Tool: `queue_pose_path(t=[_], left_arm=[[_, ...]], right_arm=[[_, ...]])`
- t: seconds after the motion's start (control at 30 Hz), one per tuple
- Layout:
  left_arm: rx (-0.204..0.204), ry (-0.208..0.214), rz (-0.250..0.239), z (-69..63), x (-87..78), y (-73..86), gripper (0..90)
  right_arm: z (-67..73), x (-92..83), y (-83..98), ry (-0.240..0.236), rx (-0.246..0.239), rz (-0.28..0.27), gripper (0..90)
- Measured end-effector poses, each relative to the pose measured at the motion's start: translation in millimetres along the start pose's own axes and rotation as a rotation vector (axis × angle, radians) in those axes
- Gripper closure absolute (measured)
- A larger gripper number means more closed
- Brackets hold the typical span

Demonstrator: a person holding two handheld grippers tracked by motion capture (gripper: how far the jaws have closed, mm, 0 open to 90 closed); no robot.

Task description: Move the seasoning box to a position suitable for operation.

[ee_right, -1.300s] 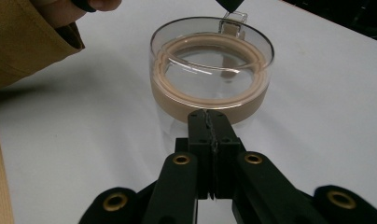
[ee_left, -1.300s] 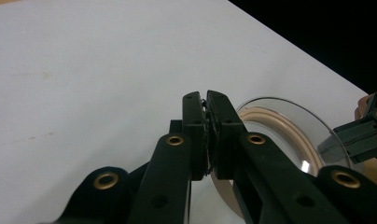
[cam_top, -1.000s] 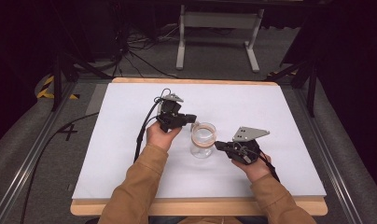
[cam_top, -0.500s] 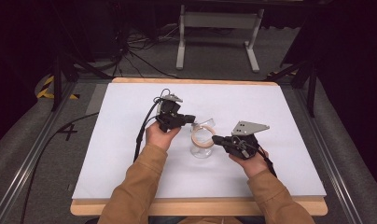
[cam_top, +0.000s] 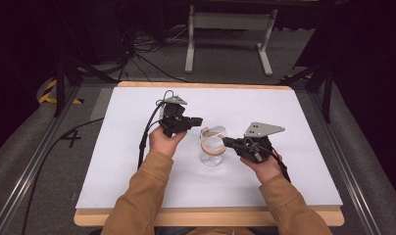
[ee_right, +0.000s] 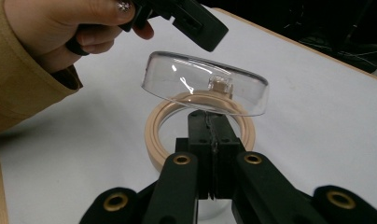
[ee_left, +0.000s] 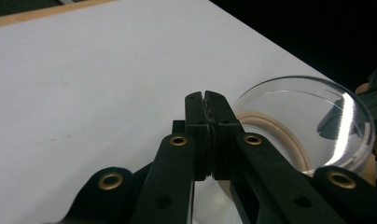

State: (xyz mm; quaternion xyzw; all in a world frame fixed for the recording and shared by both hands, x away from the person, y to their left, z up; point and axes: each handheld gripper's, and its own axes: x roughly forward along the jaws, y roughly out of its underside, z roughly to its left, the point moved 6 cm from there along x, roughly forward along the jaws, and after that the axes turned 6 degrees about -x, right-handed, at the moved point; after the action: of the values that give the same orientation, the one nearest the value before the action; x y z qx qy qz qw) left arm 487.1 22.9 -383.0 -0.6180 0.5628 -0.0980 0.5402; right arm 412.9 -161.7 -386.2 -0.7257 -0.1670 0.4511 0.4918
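The right gripper has reached the jar, pressed together beneath its raised lid

Your white table is lit brightly and evenly from above, while the room around it falls into near black. Shadows under your hands stay soft and short. Glare streaks the clear lid in both gripper views, and the jaws closest to each camera look blurred.
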Motion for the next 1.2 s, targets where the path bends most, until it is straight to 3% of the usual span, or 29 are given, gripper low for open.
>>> queue_pose_path(t=[0.2, 0.27, 0.33, 0.4, 0.53, 0.67, 0.87, 1.2], left_arm=[[0.028, -0.012, -0.003, -6.2, -15.5, 3.8, 88.6], [0.038, 0.001, 0.013, -11.6, -23.5, 8.7, 88.6], [0.079, -0.004, 0.029, -18.6, -32.4, 12.6, 89.2], [0.111, 0.018, 0.043, -26.4, -39.3, 14.5, 89.4], [0.168, 0.101, 0.101, -47.8, -45.9, 18.4, 89.4], [0.213, 0.102, 0.181, -61.3, -30.8, 25.2, 89.4], [0.237, 0.067, 0.234, -68.5, -5.4, 28.9, 89.2], [0.210, 0.015, 0.179, -65.2, 1.3, 22.7, 88.5]], right_arm=[[-3.3, 0.4, -7.1, -0.001, -0.007, -0.014, 89.5], [-3.8, 1.6, -10.1, -0.004, -0.011, -0.018, 89.5], [-4.5, 2.7, -13.1, -0.006, -0.016, -0.022, 89.5], [-5.6, 3.0, -15.1, -0.007, -0.017, -0.027, 89.5], [-8.0, 3.0, -18.7, -0.008, -0.013, -0.041, 89.5], [-8.7, 4.8, -20.6, -0.010, -0.008, -0.046, 89.5], [-8.5, 6.9, -21.1, -0.008, -0.003, -0.048, 89.5], [-8.2, 6.7, -18.8, -0.005, 0.011, -0.049, 89.5]])
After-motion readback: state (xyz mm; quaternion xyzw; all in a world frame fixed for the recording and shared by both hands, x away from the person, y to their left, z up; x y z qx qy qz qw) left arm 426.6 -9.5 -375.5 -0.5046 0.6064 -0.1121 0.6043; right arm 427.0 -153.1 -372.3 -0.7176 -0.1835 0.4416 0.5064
